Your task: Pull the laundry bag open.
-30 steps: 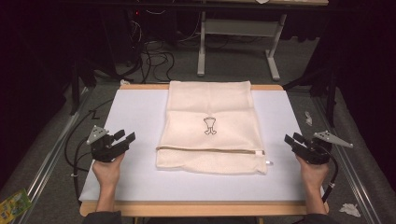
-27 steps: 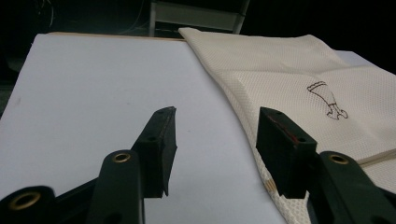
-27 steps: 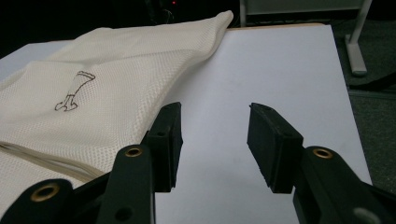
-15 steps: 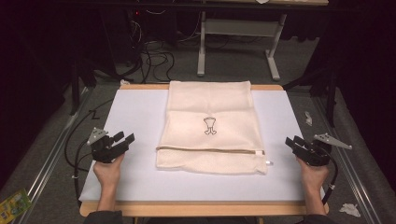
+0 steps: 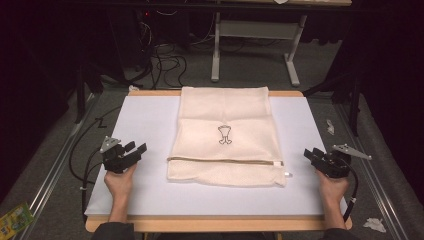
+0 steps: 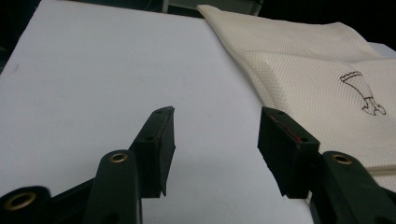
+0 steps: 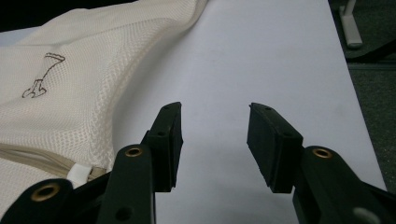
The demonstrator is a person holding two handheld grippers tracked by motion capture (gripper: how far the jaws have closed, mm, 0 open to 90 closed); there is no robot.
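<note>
A cream mesh laundry bag (image 5: 225,137) lies flat in the middle of the white table top (image 5: 145,120), with a small dark printed figure (image 5: 225,135) on it and a zipper (image 5: 225,160) running across near its front edge. My left gripper (image 5: 136,151) rests at the table's left side, apart from the bag, open with nothing between its jaws. In the left gripper view the bag (image 6: 317,74) lies to the right of the left gripper (image 6: 217,126). My right gripper (image 5: 311,155) sits at the right edge, open and empty, with the bag (image 7: 70,88) to the left of the right gripper (image 7: 214,122).
Cables (image 5: 82,150) trail off the table's left side onto the grey floor. A metal desk frame (image 5: 255,45) stands beyond the far edge. Crumpled paper bits (image 5: 374,224) lie on the floor at right, and a green packet (image 5: 14,219) at the lower left.
</note>
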